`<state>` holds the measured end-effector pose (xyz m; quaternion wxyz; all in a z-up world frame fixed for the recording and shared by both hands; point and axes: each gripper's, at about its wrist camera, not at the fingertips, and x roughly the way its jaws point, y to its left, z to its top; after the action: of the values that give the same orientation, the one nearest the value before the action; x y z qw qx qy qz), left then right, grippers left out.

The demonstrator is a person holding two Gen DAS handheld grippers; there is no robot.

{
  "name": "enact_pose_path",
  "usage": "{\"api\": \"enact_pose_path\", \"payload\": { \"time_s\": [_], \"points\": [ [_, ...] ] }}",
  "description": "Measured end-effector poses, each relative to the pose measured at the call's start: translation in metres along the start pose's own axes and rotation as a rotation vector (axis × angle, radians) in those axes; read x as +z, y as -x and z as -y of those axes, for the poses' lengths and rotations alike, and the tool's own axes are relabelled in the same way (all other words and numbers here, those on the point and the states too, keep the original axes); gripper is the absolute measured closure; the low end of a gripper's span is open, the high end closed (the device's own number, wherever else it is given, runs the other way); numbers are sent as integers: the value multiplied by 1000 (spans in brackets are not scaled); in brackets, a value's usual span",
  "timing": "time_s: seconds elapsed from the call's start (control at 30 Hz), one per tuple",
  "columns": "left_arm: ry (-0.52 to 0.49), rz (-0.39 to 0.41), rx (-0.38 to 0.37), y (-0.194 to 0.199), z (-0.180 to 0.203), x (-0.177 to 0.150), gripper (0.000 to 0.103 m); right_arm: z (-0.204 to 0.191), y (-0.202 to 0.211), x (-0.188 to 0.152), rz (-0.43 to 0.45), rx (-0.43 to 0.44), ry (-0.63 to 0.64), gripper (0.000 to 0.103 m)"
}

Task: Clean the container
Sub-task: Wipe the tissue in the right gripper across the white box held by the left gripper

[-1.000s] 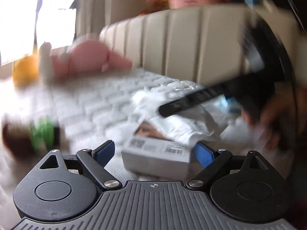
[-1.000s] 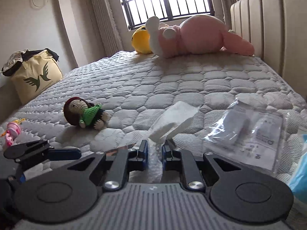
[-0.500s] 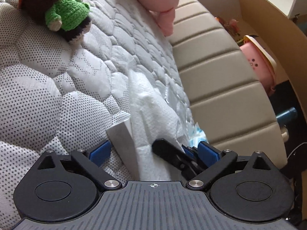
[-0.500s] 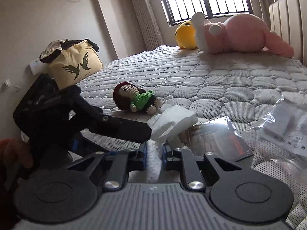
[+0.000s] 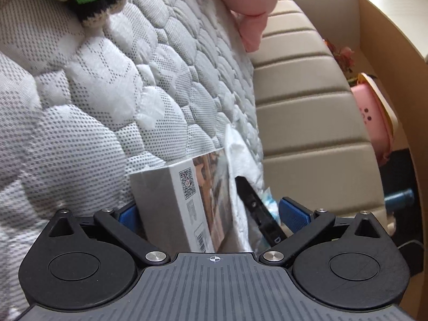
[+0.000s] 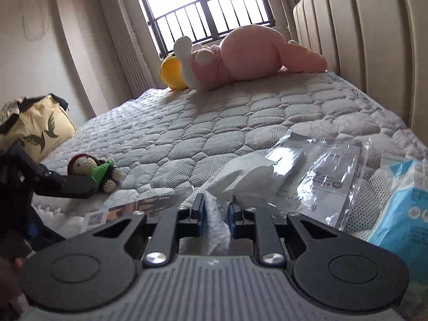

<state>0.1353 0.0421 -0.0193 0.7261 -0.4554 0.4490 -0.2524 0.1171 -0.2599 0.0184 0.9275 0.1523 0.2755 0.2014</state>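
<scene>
While the right gripper point(image 6: 216, 212) pinches the tissue point(image 6: 240, 171) in narrow jaws, the left gripper point(image 5: 211, 214) straddles the box point(image 5: 171, 200) on the bed point(image 5: 107, 107), jaws wide. Risk: box unclamped, so a wipe may shove it; thin tissue could tear.

- Open quilted grey mattress point(image 6: 240, 123) mid-bed
- Blocked nearby by crinkled clear plastic bag point(image 6: 321, 176), light-blue packet point(image 6: 401, 203), crocheted green-clad doll point(image 6: 99, 169)
- Walled right by beige padded headboard point(image 6: 374, 40)
</scene>
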Motion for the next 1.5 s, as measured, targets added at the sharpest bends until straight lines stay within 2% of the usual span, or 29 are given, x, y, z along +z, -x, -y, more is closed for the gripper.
{"api": "enact_pose_path", "payload": {
  "time_s": [0.03,0.1,0.13,0.17,0.2,0.23,0.3,0.33,0.37,0.53,0.67,0.8,0.9,0.97,1.1,1.27,1.5],
  "points": [
    [-15,8,-13,-3,1,1,0,4,0,-3,-2,52,-51,81],
    [-117,25,-36,-7,8,1,0,10,2,-10,-2,124,-131,74],
    [-193,41,-36,-7,14,0,5,10,4,-12,5,124,-144,74],
    [-311,69,-12,-6,20,-3,9,11,7,-13,15,123,-152,74],
    [-449,103,23,-5,28,-7,31,12,12,-12,26,117,-162,76],
    [-587,137,59,-3,35,-11,43,14,17,-11,36,110,-166,80],
    [-832,199,111,-1,47,-22,41,17,29,-5,64,97,-170,82],
    [-904,216,100,-1,49,-29,41,17,35,-2,84,87,-170,85],
    [-960,231,90,0,51,-37,41,17,42,1,104,76,-169,88],
    [-1318,334,92,-3,63,-97,42,8,75,18,181,33,-118,88],
    [-1511,343,133,-13,66,-128,38,-23,92,29,205,8,5,88],
    [-1568,343,158,-19,65,-137,38,-66,89,23,152,121,94,88],
    [-1551,348,148,-16,63,-134,37,-107,84,1,85,203,239,88],
    [-1542,349,141,-14,62,-133,37,-125,81,-11,46,216,307,88],
    [-1562,334,147,-14,60,-135,38,-126,80,-16,25,115,338,88],
    [-1546,316,149,-13,57,-132,37,-97,88,-14,26,-19,305,88],
    [-1498,302,185,-7,53,-124,21,-60,98,-15,54,-156,269,84]
  ]
}}
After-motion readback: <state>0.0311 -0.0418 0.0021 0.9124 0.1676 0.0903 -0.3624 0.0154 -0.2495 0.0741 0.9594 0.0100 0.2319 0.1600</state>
